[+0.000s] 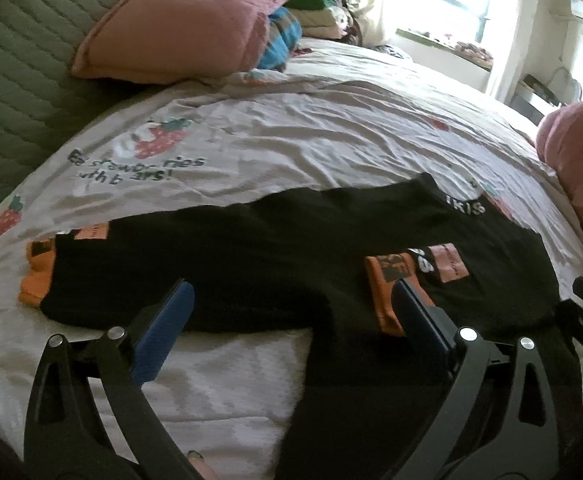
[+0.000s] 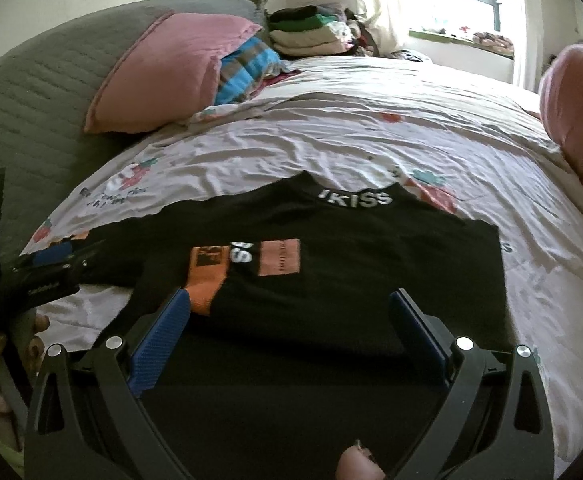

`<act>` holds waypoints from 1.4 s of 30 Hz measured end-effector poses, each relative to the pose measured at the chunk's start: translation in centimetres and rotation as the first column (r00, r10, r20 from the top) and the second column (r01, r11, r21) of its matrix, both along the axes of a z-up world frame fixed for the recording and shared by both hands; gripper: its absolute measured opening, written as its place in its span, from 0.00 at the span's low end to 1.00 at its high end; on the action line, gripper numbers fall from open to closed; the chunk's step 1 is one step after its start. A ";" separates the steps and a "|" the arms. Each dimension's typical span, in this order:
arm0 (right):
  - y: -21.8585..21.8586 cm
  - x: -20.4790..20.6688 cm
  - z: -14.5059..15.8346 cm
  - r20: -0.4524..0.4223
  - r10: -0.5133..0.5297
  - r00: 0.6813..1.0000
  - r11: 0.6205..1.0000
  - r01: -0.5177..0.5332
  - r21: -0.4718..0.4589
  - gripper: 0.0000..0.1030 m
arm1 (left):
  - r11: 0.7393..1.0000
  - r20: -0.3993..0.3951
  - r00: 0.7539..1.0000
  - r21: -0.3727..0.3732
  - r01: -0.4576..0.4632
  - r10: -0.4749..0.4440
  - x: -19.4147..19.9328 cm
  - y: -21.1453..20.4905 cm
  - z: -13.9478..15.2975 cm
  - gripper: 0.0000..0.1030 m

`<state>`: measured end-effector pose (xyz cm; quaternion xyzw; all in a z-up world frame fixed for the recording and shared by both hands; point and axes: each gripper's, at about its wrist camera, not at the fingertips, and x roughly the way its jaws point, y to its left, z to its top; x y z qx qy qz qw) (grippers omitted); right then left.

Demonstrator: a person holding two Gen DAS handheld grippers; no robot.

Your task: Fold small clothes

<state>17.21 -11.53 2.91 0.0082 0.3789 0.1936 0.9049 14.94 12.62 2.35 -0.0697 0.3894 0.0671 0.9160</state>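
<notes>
Lying flat on the bed (image 2: 371, 128), collar toward the far pillow (image 2: 163, 68): black shirt (image 2: 331, 276), spreading wide so folds can land square. Already crossing over the chest, one sleeve with its orange cuff (image 2: 203, 296), seemingly making the first fold. Hovering low over the near hem, right gripper (image 2: 287, 316), jaws gaping, gripping nothing. Hanging over the other sleeve's side, left gripper (image 1: 291, 308), likewise spread and empty, probably lining up for that sleeve.
</notes>
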 end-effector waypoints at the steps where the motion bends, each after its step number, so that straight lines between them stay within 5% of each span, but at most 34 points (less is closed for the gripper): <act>1: 0.4 0.0 0.1 0.003 0.007 1.000 1.000 -0.007 -0.001 0.96 | 1.000 0.003 1.000 0.004 -0.009 0.009 -0.1 0.3 0.1 0.90; 23: 8.8 -0.4 1.3 0.050 0.172 0.984 0.985 -0.171 -0.024 0.96 | 0.983 0.014 0.983 0.020 -0.183 0.182 -0.9 6.0 0.6 0.91; 42: 14.4 1.1 1.4 0.044 0.274 0.961 0.962 -0.273 -0.009 0.96 | 0.932 -0.024 0.932 -0.009 -0.362 0.362 -2.1 12.7 -0.3 0.91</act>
